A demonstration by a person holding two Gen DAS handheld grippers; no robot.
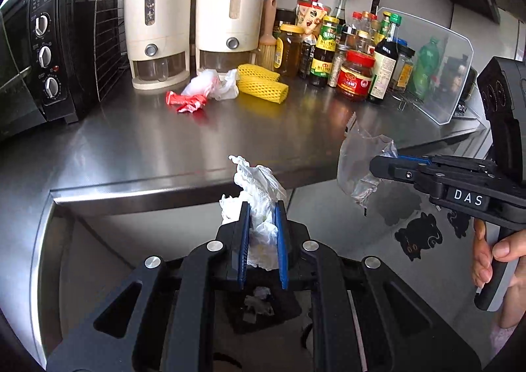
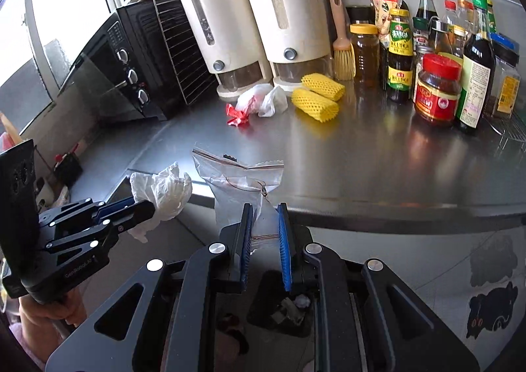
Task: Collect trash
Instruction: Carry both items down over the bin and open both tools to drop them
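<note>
progress: mid-task, my read. 2 pcs were in hand, 4 pcs still on the counter, bin already had some scraps in it.
L tongs (image 1: pixel 262 234): nearly closed, clamped on crumpled white tissue (image 1: pixel 259 194); the wad stuck up past the tips and hung below the pads.
R tongs (image 2: pixel 265 234): narrow gap, pinching clear zip bag (image 2: pixel 243 181) by its lower part; most of the bag stood up ahead of the tips. Grip looked thin from the R cam; L cam showed it held.
tong positions: both were off the counter edge (image 1: pixel 171 184), over the floor side, R tongs to the right of L and near it, not touching.
bin (image 2: pixel 282 306): dark, right below both tongs per both wrist cams; white bits visible inside.
left to collect: red wrapper (image 1: pixel 187 102), white plastic bag (image 1: pixel 213 82), 2 yellow foam nets (image 1: pixel 263 87), all far ahead of the tips, toward the back of the counter, in front of the cream dispensers (image 1: pixel 187 13). Wrapper was touching the plastic bag; nets sat just beside, to the right.
next (guess): open both over the bin, then reach fwd for the back cluster.
risk: zip bag is light/slippery, could cling to a pad or drift past the bin. Sauce jars (image 1: pixel 356 76) were near the nets, so watch R side clearance.
</note>
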